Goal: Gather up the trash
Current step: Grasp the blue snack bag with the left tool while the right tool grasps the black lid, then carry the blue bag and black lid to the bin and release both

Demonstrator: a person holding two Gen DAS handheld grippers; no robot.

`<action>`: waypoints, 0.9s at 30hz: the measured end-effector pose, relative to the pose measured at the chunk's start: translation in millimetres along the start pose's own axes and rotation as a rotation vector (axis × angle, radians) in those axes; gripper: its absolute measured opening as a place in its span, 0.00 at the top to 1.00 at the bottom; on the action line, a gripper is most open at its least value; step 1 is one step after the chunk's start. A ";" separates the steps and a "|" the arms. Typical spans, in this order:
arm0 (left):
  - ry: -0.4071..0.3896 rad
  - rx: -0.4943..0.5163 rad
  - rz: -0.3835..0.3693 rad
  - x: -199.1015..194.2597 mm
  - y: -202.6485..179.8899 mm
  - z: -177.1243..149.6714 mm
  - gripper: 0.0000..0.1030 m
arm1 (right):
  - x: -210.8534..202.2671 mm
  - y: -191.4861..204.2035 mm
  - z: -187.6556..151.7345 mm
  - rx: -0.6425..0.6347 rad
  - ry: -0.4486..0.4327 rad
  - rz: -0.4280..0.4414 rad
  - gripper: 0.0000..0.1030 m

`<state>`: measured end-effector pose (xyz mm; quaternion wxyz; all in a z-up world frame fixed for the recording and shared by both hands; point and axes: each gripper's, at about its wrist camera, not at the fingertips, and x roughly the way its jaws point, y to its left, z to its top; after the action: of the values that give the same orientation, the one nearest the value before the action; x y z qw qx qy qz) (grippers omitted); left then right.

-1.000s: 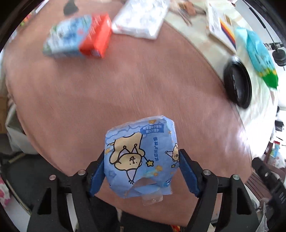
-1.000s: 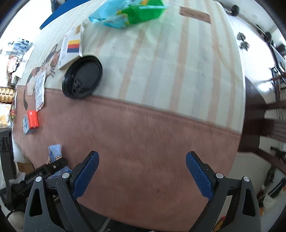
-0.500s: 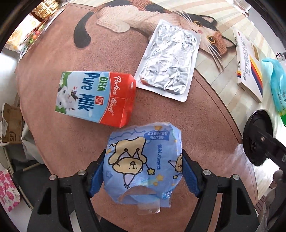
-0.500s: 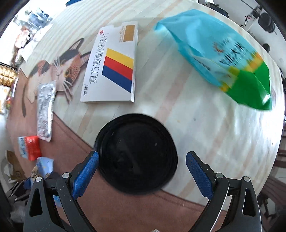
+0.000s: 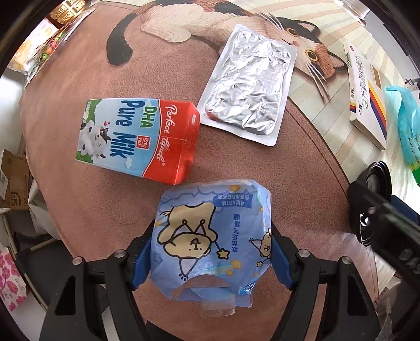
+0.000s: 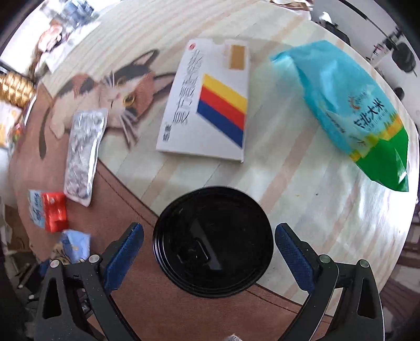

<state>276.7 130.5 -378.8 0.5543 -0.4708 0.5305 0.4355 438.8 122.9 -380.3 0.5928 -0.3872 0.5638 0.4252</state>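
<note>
While collecting trash, I held the blue tissue pack (image 5: 212, 236) clamped in the left gripper (image 5: 211, 251).
Right gripper (image 6: 208, 251) hung wide open astride the black lid (image 6: 212, 244) on the bench (image 6: 302, 183), apparently positioned to grasp it next.

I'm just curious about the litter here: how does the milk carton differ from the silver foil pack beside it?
The milk carton is a boxy shape printed in blue, green and red; the foil pack is flat, plain silver and crinkled. The carton lies wholly on the brown part of the tablecloth; the pack overlaps the printed cat. Both lie loose, held by no gripper.
</note>
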 end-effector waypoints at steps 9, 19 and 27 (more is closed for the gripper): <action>-0.008 0.014 0.015 3.6 8.3 -15.5 0.29 | 2.3 -3.9 -11.8 0.019 -0.053 -0.037 0.13; -0.058 0.053 -0.002 -20.7 2.6 -27.5 0.29 | -35.8 -30.6 -44.2 0.043 -0.094 0.014 0.14; -0.129 0.100 -0.033 -59.7 7.9 -46.0 0.29 | -79.0 -58.0 -81.9 0.092 -0.131 0.076 0.14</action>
<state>257.3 87.6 -319.4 0.6171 -0.4224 0.5070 0.4286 465.4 21.0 -307.9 0.6292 -0.3091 0.5569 0.4453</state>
